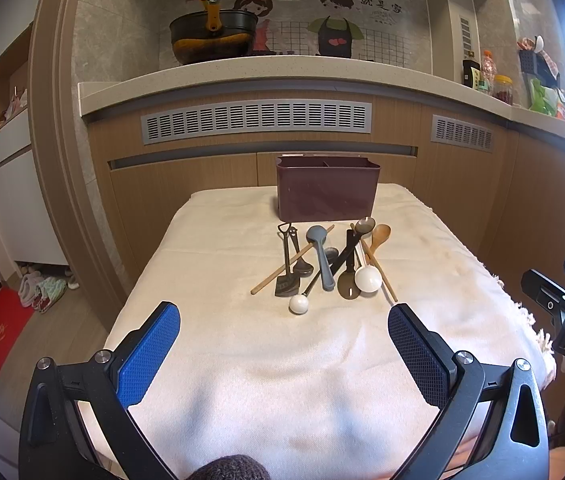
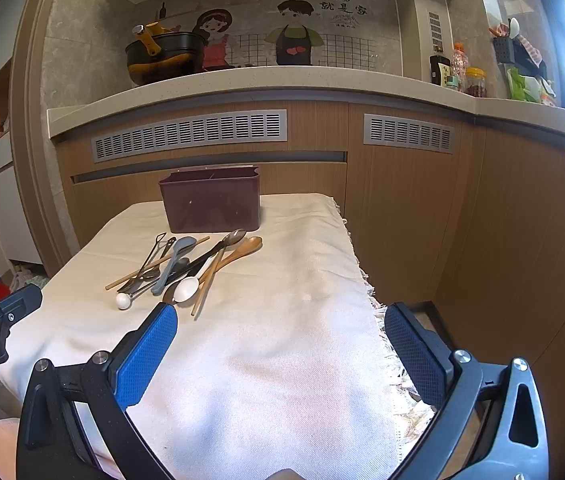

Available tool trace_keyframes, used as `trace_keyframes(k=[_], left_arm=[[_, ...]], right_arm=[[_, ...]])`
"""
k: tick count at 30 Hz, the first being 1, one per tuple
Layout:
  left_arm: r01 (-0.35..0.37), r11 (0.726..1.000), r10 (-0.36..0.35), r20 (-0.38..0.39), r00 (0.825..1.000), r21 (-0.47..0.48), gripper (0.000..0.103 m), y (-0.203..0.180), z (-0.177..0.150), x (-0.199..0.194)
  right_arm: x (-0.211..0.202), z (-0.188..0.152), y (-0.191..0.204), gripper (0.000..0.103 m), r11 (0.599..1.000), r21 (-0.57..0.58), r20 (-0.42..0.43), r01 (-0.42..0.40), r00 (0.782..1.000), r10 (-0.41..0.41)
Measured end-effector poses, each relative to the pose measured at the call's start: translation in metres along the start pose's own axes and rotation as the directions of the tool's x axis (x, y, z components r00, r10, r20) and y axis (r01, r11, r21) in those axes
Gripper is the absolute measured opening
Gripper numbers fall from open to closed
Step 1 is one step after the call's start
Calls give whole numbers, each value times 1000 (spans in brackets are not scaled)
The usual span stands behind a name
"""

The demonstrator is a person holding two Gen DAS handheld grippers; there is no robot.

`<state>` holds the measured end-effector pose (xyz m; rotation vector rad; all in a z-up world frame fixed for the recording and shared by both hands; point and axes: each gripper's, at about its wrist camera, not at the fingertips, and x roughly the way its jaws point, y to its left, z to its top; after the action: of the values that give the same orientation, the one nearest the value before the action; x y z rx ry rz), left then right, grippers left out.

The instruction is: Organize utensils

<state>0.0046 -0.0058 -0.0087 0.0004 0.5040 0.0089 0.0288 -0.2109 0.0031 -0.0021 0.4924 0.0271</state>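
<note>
1. utensils (image 1: 322, 264) lie heaped on the cloth-covered table (image 1: 242, 340), just before the maroon box (image 1: 327, 188).
2. left gripper (image 1: 284, 330) gapes wide, empty, short of them.
3. right gripper (image 2: 281, 330) likewise, utensils off its left.

Jumbled pile of utensils (image 1: 324, 262) lying flat on the cloth-covered desk, just before an upright maroon divided holder (image 1: 327, 186)

utensils (image 1: 322, 260) on cloth (image 1: 242, 340), before bin (image 1: 326, 192)
</note>
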Motion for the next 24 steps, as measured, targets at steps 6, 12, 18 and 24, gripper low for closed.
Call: trace_keyframes(k=[6, 12, 18, 24], left_arm=[[0, 1000, 0, 0, 1000, 0, 103, 0, 0, 0], [0, 1000, 0, 0, 1000, 1, 103, 0, 0, 0], [0, 1000, 0, 0, 1000, 1, 103, 0, 0, 0], [-1, 1000, 1, 0, 1000, 1, 103, 1, 1, 0]], right_arm=[[0, 0, 1, 103, 1000, -8, 2, 8, 1000, -8], [0, 0, 2, 103, 1000, -14, 4, 13, 1000, -13], [0, 0, 2, 103, 1000, -14, 4, 15, 1000, -14], [0, 0, 2, 103, 1000, -13, 3, 15, 1000, -15]])
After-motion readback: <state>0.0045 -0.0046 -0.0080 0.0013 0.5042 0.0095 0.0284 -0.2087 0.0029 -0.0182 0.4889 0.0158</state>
